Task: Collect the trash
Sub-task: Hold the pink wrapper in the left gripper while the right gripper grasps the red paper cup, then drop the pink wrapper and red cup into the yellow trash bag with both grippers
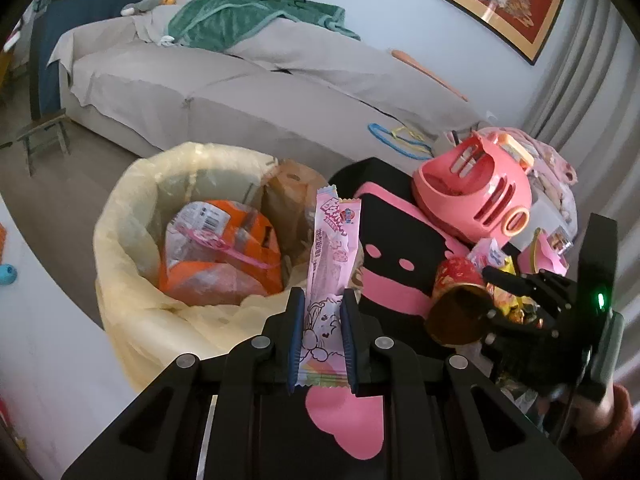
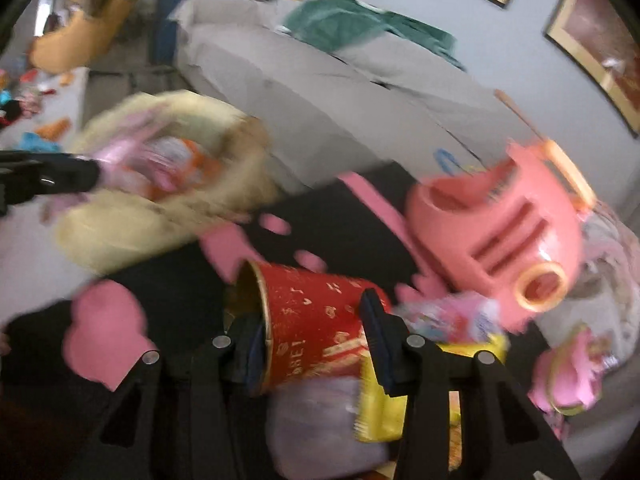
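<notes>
- Your left gripper (image 1: 322, 320) is closed on a pink wrapper (image 1: 332, 256). It is a long, flat, glossy sachet with cartoon print, and it stands almost upright between the 2 blue ribbed pads (image 1: 296, 332).
- The wrapper's top end is in front of the bin (image 1: 132, 240), at its right rim, not inside it.
- The bin is round and lined with a thin, crinkled, pale yellow bag. Inside lie an orange crumpled packet (image 1: 236, 256), a clear film with a barcode and a brown paper bag (image 1: 288, 188).
- Your right gripper (image 2: 316, 340) is open rather wide around a red cup (image 2: 316, 320). The cup is a paper cylinder with gold print; it lies on its side with the open mouth to the left.
- The left finger is at the cup's rim and the right finger (image 2: 378, 340) is beside its wall. The picture is blurred, so you cannot tell if the pads press on it.
- Under the cup lie a yellow foil wrapper (image 2: 380, 404) with a serrated edge and a pale lilac plastic bag (image 2: 320, 424).
- All this is on a black mat (image 1: 396, 240) with pink shapes. Just beside stands a pink plastic toy (image 1: 476, 192), rounded, with slots.
- Behind is a grey fabric sofa (image 1: 240, 92) with a green blanket (image 1: 256, 16).
</notes>
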Action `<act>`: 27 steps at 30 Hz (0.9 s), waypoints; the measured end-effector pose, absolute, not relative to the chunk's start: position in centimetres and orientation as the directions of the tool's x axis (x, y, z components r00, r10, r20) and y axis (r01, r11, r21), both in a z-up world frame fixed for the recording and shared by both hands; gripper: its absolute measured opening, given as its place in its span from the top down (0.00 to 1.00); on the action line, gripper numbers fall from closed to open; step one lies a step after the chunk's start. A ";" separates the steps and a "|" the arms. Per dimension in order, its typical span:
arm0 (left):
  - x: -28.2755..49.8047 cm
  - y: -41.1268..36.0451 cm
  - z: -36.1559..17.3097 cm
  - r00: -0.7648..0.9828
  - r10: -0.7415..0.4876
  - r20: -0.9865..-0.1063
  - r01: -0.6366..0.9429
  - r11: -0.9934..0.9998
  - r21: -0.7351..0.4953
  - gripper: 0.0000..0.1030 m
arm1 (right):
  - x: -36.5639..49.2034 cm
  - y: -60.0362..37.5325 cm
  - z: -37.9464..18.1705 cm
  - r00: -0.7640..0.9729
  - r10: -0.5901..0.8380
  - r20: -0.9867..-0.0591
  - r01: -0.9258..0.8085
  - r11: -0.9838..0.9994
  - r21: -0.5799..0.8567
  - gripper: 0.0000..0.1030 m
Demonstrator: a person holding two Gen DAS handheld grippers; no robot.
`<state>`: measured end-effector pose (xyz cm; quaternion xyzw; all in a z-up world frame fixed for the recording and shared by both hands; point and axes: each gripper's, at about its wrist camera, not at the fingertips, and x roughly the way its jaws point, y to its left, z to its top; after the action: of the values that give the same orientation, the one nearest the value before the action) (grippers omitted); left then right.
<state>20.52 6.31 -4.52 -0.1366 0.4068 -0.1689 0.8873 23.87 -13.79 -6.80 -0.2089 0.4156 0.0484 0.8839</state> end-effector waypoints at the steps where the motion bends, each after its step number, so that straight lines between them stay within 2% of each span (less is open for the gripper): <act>1: 20.5 6.2 -4.6 0.609 -0.413 -0.677 0.192 0.905 -0.380 0.82 | 24.2 -15.1 -6.9 0.632 -0.090 -0.770 -0.230 0.927 -0.297 0.63; 3: 20.5 5.7 -4.6 0.606 -0.417 -0.678 0.199 0.904 -0.378 0.82 | 24.9 -17.2 -7.2 0.603 -0.074 -0.794 -0.187 0.955 -0.231 0.68; 4: 20.4 5.5 -4.6 0.605 -0.418 -0.678 0.202 0.904 -0.377 0.82 | 25.4 -18.6 -7.3 0.595 -0.038 -0.803 -0.166 0.971 -0.170 0.76; 5: 20.3 5.2 -4.6 0.606 -0.417 -0.678 0.207 0.905 -0.372 0.82 | 25.7 -19.6 -7.3 0.595 0.009 -0.804 -0.158 0.982 -0.106 0.90; 8: 20.0 5.0 -4.2 0.618 -0.400 -0.677 0.212 0.914 -0.346 0.82 | 25.7 -21.5 -6.8 0.625 0.114 -0.772 -0.148 0.989 0.026 0.96; 14: 20.0 5.7 -3.1 0.654 -0.361 -0.665 0.185 0.928 -0.323 0.82 | 23.9 -21.2 -3.8 0.717 0.202 -0.667 -0.211 0.975 0.069 0.97; 22: 19.5 8.5 -0.1 0.730 -0.252 -0.635 0.116 0.962 -0.248 0.82 | 23.5 -16.9 1.9 0.717 0.391 -0.577 -0.395 0.910 0.127 0.97; 27: 20.2 10.1 0.0 0.731 -0.218 -0.647 0.075 0.968 -0.240 0.82 | 25.8 -13.0 3.6 0.694 0.455 -0.559 -0.470 0.873 0.127 0.97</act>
<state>20.16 10.13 -0.02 -0.0993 0.3582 -0.0792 0.9250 25.85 -12.99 3.56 -0.0129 0.3001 0.2512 0.9201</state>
